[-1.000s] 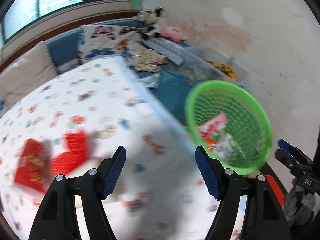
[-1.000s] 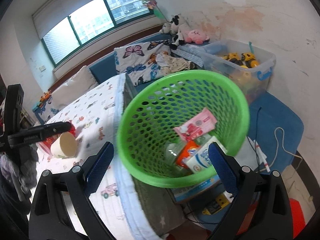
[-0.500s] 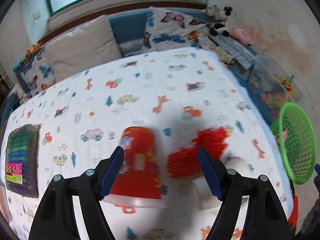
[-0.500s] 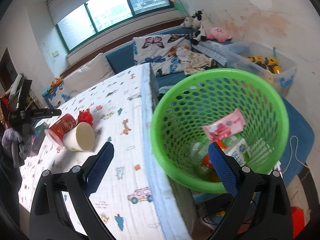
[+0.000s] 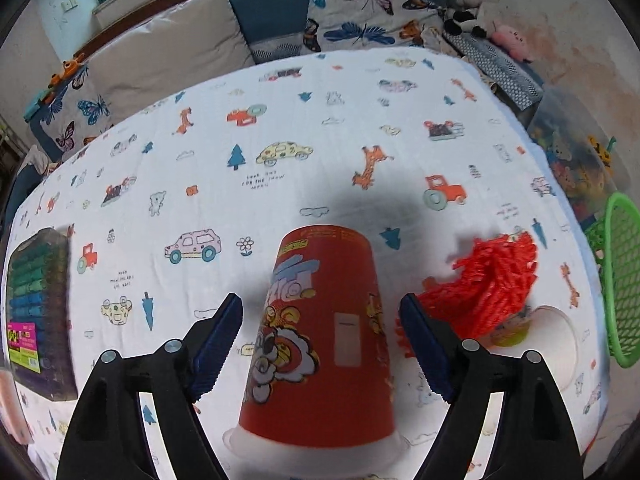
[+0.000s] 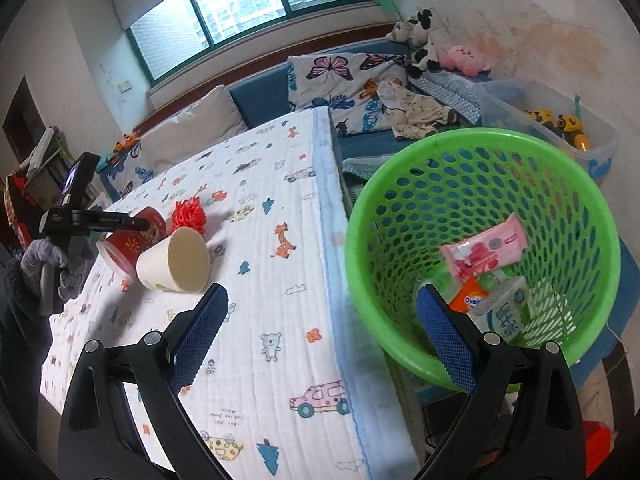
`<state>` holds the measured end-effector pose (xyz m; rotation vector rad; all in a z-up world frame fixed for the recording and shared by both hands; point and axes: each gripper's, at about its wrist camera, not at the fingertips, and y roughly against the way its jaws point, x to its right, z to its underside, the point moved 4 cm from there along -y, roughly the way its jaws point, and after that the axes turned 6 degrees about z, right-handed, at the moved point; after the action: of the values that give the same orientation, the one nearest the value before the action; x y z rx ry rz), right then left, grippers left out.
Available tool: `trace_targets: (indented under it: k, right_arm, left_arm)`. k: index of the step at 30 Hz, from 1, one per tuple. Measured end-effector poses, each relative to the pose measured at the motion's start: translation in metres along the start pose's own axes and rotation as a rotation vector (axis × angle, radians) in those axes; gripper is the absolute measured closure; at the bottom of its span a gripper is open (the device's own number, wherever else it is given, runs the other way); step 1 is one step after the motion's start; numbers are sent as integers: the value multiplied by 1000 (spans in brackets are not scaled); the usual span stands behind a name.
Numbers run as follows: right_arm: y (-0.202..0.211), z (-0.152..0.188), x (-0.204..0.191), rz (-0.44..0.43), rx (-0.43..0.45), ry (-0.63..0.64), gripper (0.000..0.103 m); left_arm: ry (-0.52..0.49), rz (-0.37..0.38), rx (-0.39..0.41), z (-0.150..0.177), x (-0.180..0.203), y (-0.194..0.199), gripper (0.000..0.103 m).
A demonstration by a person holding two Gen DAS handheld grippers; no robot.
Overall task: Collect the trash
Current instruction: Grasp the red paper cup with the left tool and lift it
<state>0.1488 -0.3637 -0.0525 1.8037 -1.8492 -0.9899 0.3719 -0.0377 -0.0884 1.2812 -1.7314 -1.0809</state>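
A red printed paper cup (image 5: 324, 336) lies on its side on the patterned tablecloth (image 5: 280, 128), between the open jaws of my left gripper (image 5: 320, 346), untouched. A red yarn pom-pom (image 5: 488, 280) and a white paper cup (image 5: 556, 340) lie just to its right. In the right wrist view the same red cup (image 6: 134, 236), pom-pom (image 6: 188, 214) and white cup (image 6: 176, 260) show on the table, with the left gripper (image 6: 120, 222) over the red cup. My right gripper (image 6: 320, 336) is open and empty at the table edge beside the green mesh basket (image 6: 476, 152), which holds a pink packet (image 6: 482, 250) and cartons.
A dark box of coloured pens (image 5: 36, 312) lies at the table's left edge. Butterfly cushions (image 5: 360, 20) and plush toys (image 5: 472, 4) line the bench behind. A clear bin of toys (image 6: 560, 124) stands behind the basket. The basket rim (image 5: 616, 280) shows at the table's right edge.
My left gripper has swung from the basket across the table and closed in on the red cup, which now lies between its jaws. My right gripper shifted left, showing more table.
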Motion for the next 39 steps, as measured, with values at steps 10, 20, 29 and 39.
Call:
trace_targets:
  k: [10, 20, 29, 39]
  right_arm:
    - [-3, 3, -6, -8, -8, 5, 8]
    - [-1, 7, -21, -35, 3, 28, 8]
    - [-1, 10, -41, -56, 6, 65, 8]
    - [0, 12, -45, -62, 8, 70, 8]
  left_arm:
    - [8, 29, 55, 7, -4, 6, 40]
    - [89, 110, 322, 42, -15, 69, 40]
    - [164, 252, 538, 83, -23, 106, 40]
    - [149, 281, 507, 94, -18, 92, 40]
